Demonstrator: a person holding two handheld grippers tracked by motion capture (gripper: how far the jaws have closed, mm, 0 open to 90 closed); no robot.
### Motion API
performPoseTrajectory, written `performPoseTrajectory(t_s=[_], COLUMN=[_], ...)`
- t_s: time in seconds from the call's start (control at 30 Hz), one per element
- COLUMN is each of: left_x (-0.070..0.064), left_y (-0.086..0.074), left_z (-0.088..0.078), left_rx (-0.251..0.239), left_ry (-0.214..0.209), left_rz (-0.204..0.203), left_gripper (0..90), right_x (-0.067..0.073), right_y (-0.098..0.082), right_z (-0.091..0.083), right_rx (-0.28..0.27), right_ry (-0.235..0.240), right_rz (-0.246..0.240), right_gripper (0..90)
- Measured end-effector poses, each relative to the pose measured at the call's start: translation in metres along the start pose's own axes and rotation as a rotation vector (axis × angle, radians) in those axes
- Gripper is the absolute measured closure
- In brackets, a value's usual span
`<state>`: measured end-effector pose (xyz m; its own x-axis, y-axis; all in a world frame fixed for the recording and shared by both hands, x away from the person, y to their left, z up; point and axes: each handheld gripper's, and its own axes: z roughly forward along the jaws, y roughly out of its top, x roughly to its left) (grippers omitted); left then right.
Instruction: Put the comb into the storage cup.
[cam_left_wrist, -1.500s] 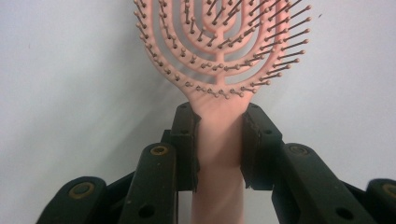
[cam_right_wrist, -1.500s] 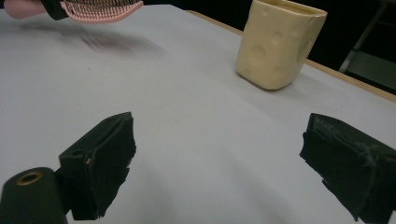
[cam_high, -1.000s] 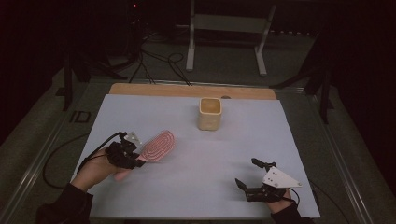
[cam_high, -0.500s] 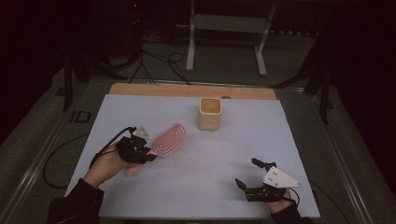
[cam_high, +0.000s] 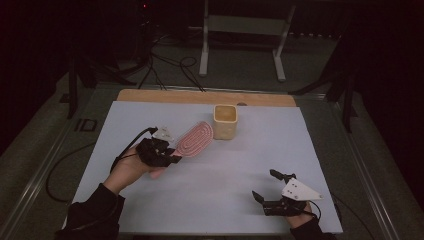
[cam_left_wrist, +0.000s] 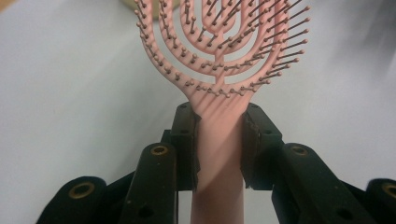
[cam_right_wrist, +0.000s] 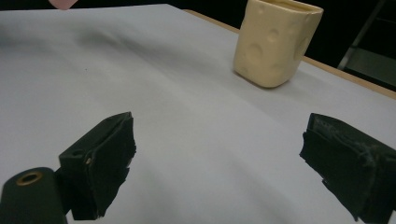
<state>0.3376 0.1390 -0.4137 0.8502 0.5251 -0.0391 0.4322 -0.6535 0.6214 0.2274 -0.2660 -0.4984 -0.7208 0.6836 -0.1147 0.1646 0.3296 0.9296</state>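
Observation:
A pink hairbrush (cam_high: 195, 139) with a vented, bristled head is held off the table by its handle. My left gripper (cam_high: 170, 152) is shut on that handle; in the left gripper view both black jaws clamp the handle (cam_left_wrist: 218, 144) just below the head (cam_left_wrist: 219, 42). The brush head points toward a cream square cup (cam_high: 225, 121) with round dimples and reaches close to its left side. Near the table's front right, my right gripper (cam_high: 265, 186) rests open with nothing between its jaws. In the right gripper view the cup (cam_right_wrist: 275, 39) stands upright farther off.
A pale blue-grey mat (cam_high: 250, 165) covers the table, with a wooden strip (cam_high: 165, 96) along its far edge. Beyond it stand a metal frame (cam_high: 242, 25) and loose cables (cam_high: 165, 65) on the dark floor.
My left gripper has carried the pink hairbrush up and to the right, bringing its head near the cup. The right gripper has stayed in place, open.

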Motion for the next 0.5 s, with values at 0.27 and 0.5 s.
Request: performPoseTrajectory(t_s=[0.27,0.5], left_x=[-0.002,-0.004], left_y=[0.016,0.032], left_z=[-0.002,0.002], left_rx=[-0.066,-0.102], left_ry=[0.005,0.011], left_rz=[0.015,0.008], left_gripper=[70.0,70.0], right_x=[0.000,0.000], right_y=[0.000,0.001], right_z=[0.000,-0.001], right_rx=[-0.003,-0.005], right_ry=[-0.001,0.000], right_rz=[-0.004,-0.008], right_gripper=[9.3,9.3])
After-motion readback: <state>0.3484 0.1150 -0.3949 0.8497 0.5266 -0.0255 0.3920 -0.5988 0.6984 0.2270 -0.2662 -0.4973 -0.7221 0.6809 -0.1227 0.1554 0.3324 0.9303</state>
